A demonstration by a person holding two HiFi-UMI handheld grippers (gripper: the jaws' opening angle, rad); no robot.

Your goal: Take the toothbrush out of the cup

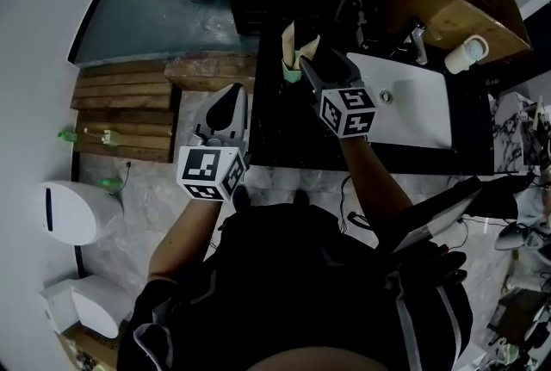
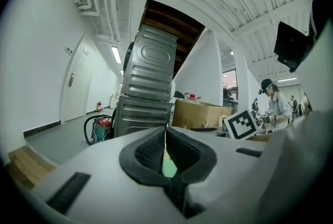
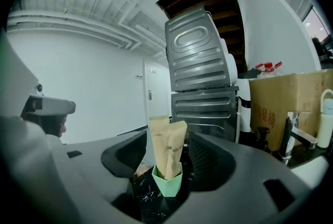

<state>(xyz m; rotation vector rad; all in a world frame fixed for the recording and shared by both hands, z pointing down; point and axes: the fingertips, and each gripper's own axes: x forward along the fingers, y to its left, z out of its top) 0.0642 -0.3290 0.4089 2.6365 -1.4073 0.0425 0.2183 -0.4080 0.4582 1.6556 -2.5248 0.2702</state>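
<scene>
A black counter (image 1: pixel 284 132) holds a white sink (image 1: pixel 413 107) with a shiny tap (image 1: pixel 419 40). A white mug (image 1: pixel 466 53) sits just beside a brown cardboard box (image 1: pixel 461 3). Wooden boards (image 1: pixel 125 107) lie on the floor at the left. A big grey metal machine (image 3: pixel 200 69) stands behind, with a red vacuum cleaner (image 2: pixel 101 127) near it.

Looking down on a black marbled stone counter (image 1: pixel 284 132) carrying a mint-green faceted plastic cup (image 1: pixel 293 73) at its far left corner, with a white rectangular basin (image 1: pixel 413 102) to the right. Finding 2 tan paper-wrapped toothbrushes (image 1: pixel 300 40) standing upright inside that cup, between the spread jaws of the right gripper (image 3: pixel 167 139). Noting a slatted wooden pallet (image 1: pixel 125 107) lying left of the counter. Facing 2 stacked grey ribbed metal cabinets (image 3: pixel 200 62) standing behind it.
</scene>
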